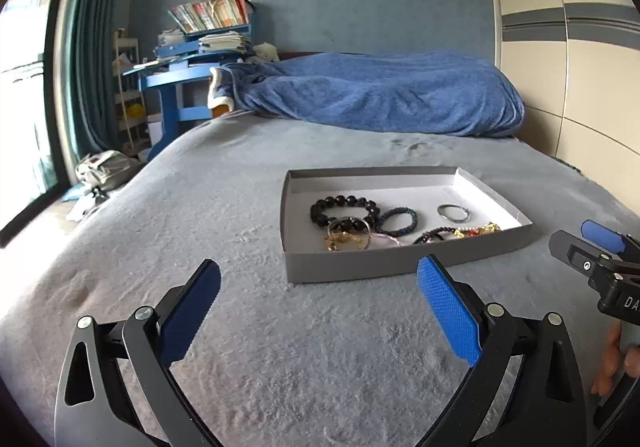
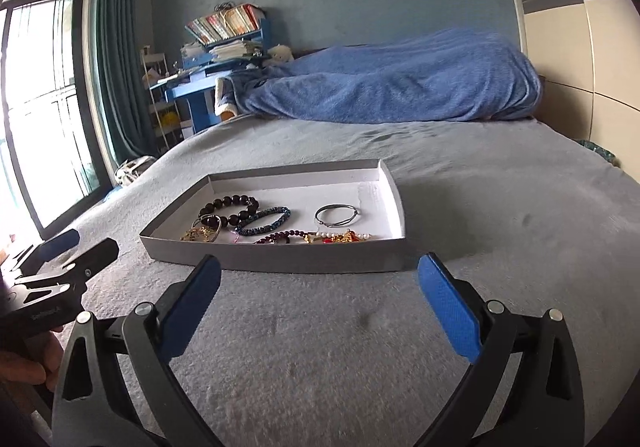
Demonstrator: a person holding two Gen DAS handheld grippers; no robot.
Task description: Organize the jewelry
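A shallow grey box lid [image 1: 360, 267] [image 2: 280, 259] with a white floor lies on the grey bed. In it lie a black bead bracelet [image 1: 344, 207] [image 2: 232, 207], a dark blue braided bracelet [image 1: 398, 221] [image 2: 264, 219], a silver ring bangle [image 1: 453, 213] [image 2: 337, 215], a gold chain piece [image 1: 344, 241] [image 2: 200, 234] and a dark red bead bracelet with gold and pearl pieces [image 1: 460, 233] [image 2: 316, 237]. My left gripper [image 1: 318, 311] is open and empty, short of the lid. My right gripper [image 2: 319, 311] is open and empty, also short of the lid.
The grey bedspread [image 1: 240, 327] [image 2: 480, 207] spreads all around the lid. A rumpled blue blanket [image 1: 380, 95] [image 2: 400, 83] lies at the far end. A blue desk with books [image 1: 192, 59] and a window stand far left; a wardrobe [image 1: 580, 67] is on the right.
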